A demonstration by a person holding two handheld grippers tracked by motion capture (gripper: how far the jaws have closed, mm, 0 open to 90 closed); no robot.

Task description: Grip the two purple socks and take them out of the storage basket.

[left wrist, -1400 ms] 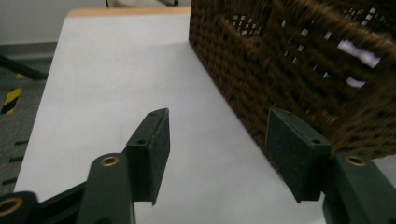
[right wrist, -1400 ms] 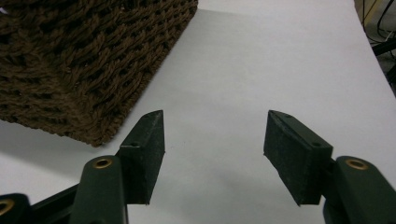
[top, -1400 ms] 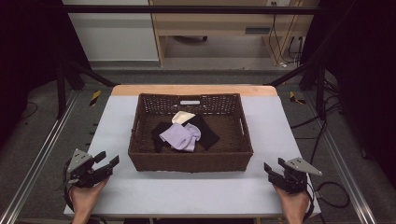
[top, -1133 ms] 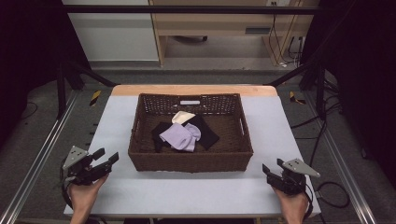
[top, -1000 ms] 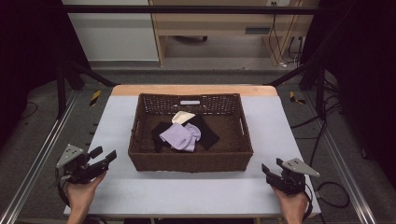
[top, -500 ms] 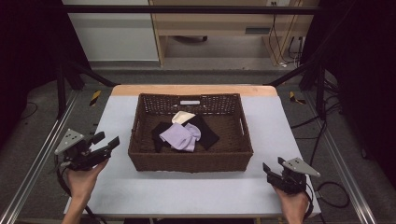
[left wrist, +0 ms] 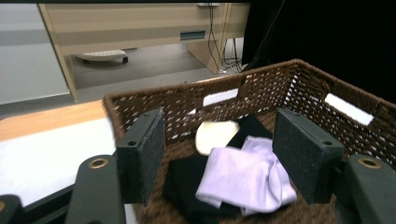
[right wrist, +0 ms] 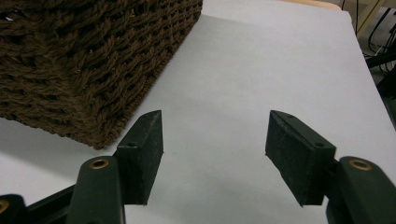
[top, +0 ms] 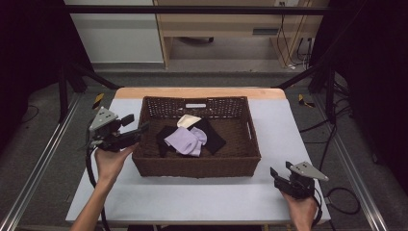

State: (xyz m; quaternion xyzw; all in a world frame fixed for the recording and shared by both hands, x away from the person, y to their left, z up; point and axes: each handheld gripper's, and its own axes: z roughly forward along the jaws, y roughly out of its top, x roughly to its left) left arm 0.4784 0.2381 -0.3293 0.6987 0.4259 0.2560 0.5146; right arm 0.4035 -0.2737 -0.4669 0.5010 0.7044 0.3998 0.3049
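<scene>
Nothing has been picked up yet. The left tongs (top: 137,128) hover at the left rim of the wicker basket (top: 243,166), jaws spread wide and empty, aimed at the lilac cloth (left wrist: 243,179) lying on black fabric (left wrist: 187,189) in the basket's middle. The right tongs (top: 280,173) rest low on the tabletop (top: 202,197) near the basket's right front corner, jaws apart, holding nothing. The grasp itself is all to come. The left gripper view shows a cream piece (left wrist: 215,135) behind the lilac one, possibly a sock; the right gripper view gives just basket weave and bare tabletop.
</scene>
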